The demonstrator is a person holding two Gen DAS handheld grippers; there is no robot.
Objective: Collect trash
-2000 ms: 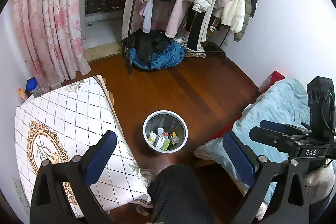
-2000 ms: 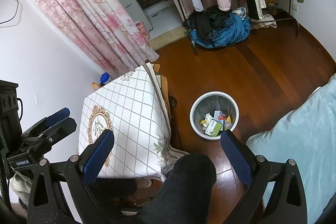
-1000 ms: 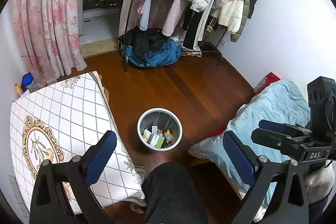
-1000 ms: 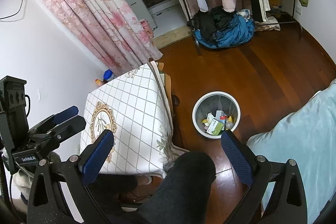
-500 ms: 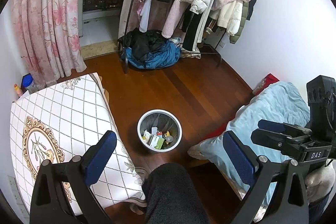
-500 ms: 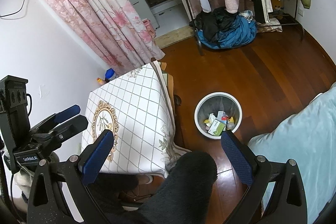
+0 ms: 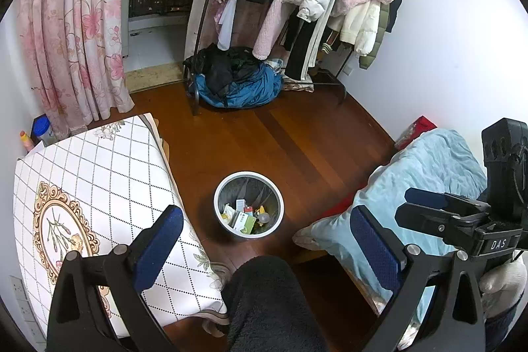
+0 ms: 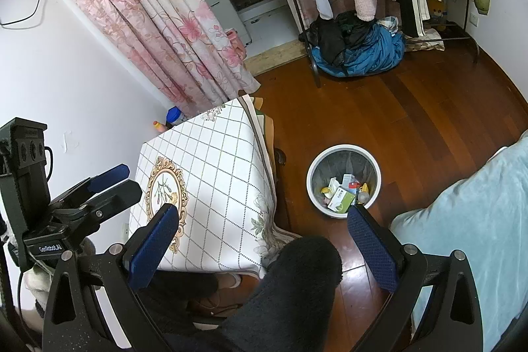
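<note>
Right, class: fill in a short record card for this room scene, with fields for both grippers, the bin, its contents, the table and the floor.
left gripper: open, holding nothing
right gripper: open, holding nothing
bin: round, white rim, upright on the floor between table and bed
bin contents: green-and-white carton, small packets
table: covered by a white diamond-patterned cloth
floor: dark wood, no loose trash visible

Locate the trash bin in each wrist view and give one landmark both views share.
Left wrist: trash bin low centre, on the floor between the tablecloth and the blue bedding.
Right wrist: trash bin right of centre, beside the tablecloth's edge.
Shared landmark: blue clothes pile under the rack.
</note>
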